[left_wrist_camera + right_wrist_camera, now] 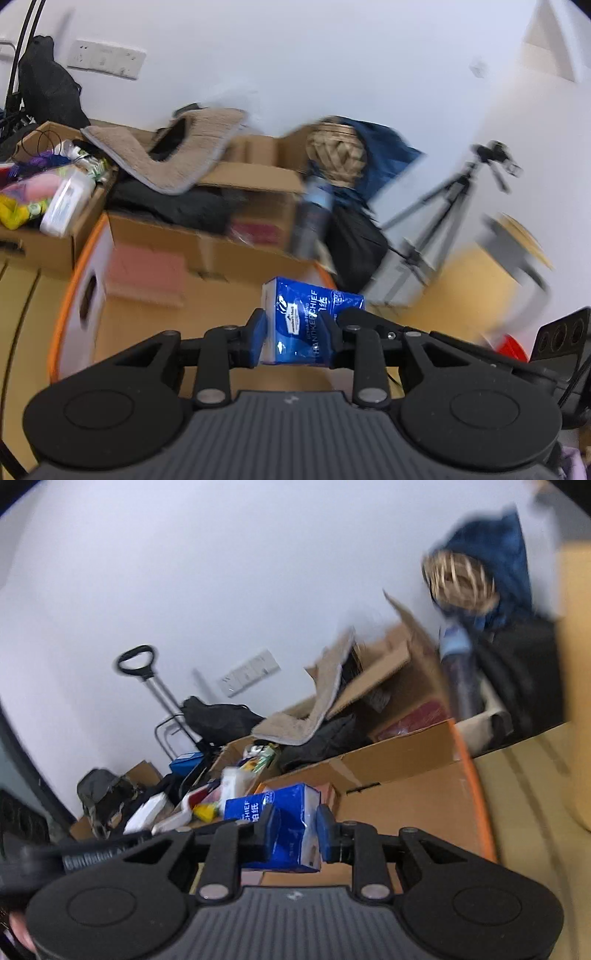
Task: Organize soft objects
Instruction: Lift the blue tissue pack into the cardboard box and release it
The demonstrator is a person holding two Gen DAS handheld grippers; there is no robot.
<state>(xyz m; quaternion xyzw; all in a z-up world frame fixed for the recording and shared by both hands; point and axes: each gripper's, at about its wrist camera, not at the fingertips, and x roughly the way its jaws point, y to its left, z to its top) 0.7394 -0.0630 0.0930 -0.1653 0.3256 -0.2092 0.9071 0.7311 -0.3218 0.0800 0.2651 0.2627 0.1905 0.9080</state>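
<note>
My left gripper is shut on a blue handkerchief tissue pack and holds it in the air before a cardboard box. My right gripper is shut on another blue tissue pack, held above the same box with an orange rim. A beige fluffy mat lies draped over the boxes behind; it also shows in the right wrist view. Both views are blurred by motion.
An open box of mixed items stands at the left. A woven ball, blue cloth and black bag are stacked by the wall. A tripod stands right. A trolley handle stands far left.
</note>
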